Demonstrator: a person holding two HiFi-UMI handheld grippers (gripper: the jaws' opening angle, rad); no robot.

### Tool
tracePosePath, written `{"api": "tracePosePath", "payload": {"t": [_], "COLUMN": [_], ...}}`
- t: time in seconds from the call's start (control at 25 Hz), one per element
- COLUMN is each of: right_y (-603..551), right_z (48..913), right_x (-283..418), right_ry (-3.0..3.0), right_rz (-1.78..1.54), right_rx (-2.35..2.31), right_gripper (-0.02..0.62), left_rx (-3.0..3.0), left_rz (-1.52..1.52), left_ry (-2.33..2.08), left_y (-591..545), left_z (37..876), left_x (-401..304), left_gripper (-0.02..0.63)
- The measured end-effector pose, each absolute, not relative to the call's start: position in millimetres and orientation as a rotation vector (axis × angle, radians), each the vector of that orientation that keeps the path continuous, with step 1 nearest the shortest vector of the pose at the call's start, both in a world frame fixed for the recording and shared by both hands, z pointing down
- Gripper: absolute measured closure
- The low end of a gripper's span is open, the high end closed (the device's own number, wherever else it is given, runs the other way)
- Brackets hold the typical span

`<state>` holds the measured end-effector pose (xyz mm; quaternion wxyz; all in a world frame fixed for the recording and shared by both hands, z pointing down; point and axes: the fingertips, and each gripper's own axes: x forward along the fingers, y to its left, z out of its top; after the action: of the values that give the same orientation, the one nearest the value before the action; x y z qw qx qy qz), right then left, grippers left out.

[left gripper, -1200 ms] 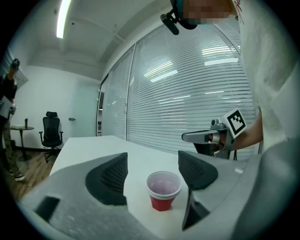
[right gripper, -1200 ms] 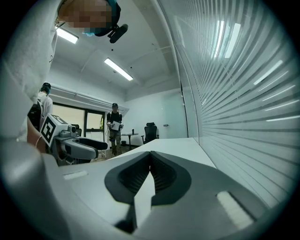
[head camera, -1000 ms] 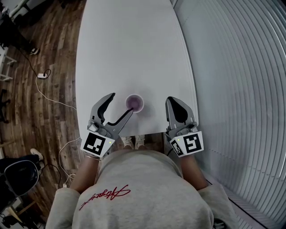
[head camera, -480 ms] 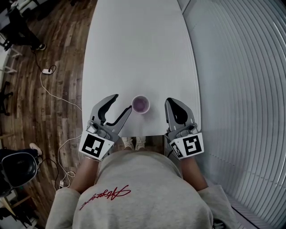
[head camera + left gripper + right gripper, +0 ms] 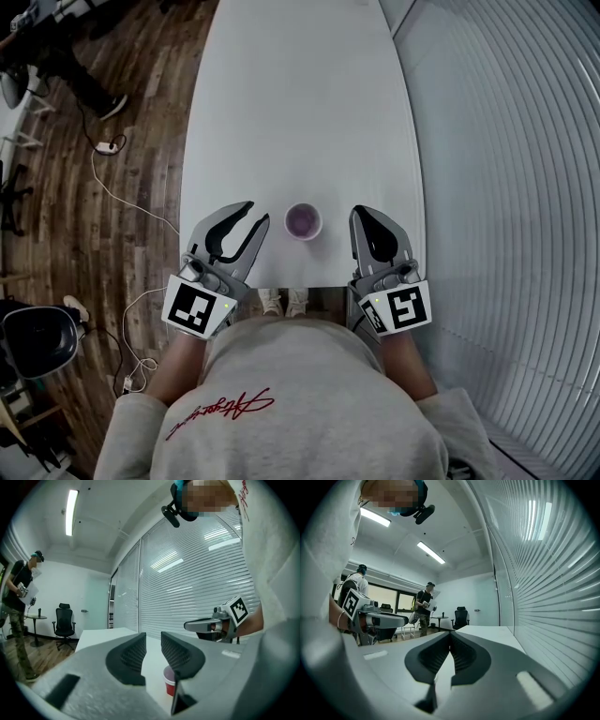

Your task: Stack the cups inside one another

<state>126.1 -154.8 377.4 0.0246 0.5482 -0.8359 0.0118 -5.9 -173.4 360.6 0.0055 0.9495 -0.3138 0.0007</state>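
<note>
A red cup (image 5: 304, 221) with a white rim stands upright near the front edge of the white table (image 5: 300, 112); whether more cups are nested in it I cannot tell. My left gripper (image 5: 255, 215) hovers to the left of the cup, apart from it. Its jaws are closing, a narrow gap remains, and nothing is between them. In the left gripper view the cup (image 5: 170, 681) shows low behind the right jaw of that gripper (image 5: 153, 641). My right gripper (image 5: 362, 216) is to the right of the cup, shut and empty, as the right gripper view (image 5: 450, 637) also shows.
Ribbed blinds (image 5: 506, 187) run along the table's right side. Wooden floor with cables (image 5: 112, 187) lies to the left. A person (image 5: 423, 604) stands by office chairs (image 5: 461, 616) further back in the room. The table's front edge (image 5: 300, 285) is just below the grippers.
The left gripper has drawn back to the left from the cup and its jaws have narrowed. The cup stays on the table. The right gripper remains shut.
</note>
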Motion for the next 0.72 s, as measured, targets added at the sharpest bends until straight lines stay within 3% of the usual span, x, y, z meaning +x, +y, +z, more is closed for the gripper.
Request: {"api": "tracePosePath", "payload": {"t": [0.4,0.72], "right_y": [-159,-157], "right_z": [367,356], "right_x": [122,124], "right_ry": [-2.583,-2.594], "right_rz": [0.014,-0.005], "right_rx": [1.704,1.714], "right_gripper": [0.604,0.6], "left_rx": [2.952,2.95], "left_rz": [0.024,0.011], "left_ry": [-1.085,-1.092], "left_y": [-185,-185], "left_z": [355,348], "left_x": [-19,-17], "left_gripper": [0.614,0.617]}}
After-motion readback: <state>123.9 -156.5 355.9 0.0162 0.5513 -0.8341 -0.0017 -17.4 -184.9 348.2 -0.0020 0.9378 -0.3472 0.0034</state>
